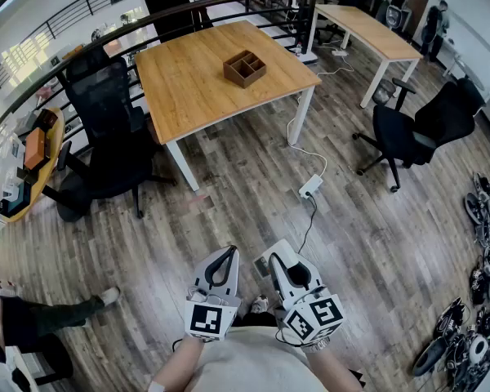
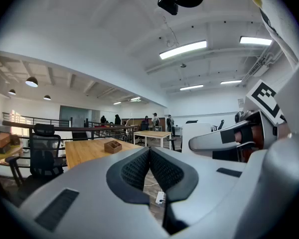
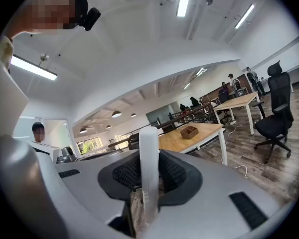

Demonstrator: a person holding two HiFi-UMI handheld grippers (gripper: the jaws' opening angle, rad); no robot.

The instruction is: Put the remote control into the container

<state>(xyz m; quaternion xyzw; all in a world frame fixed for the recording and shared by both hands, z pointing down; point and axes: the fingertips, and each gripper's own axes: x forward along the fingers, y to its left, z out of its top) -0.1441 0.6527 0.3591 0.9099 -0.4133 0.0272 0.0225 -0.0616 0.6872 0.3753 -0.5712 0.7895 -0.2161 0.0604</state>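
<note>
Over wood floor [image 1: 229, 211], right gripper [image 3: 148, 177] clamps remote control [image 3: 149, 151], left gripper [image 2: 150, 158] jaws together

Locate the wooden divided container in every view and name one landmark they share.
Head view: container top centre, on the wooden table.
Left gripper view: container small, left of centre.
Right gripper view: container right of centre, beyond the held remote control.
Shared landmark: the wooden table.
</note>
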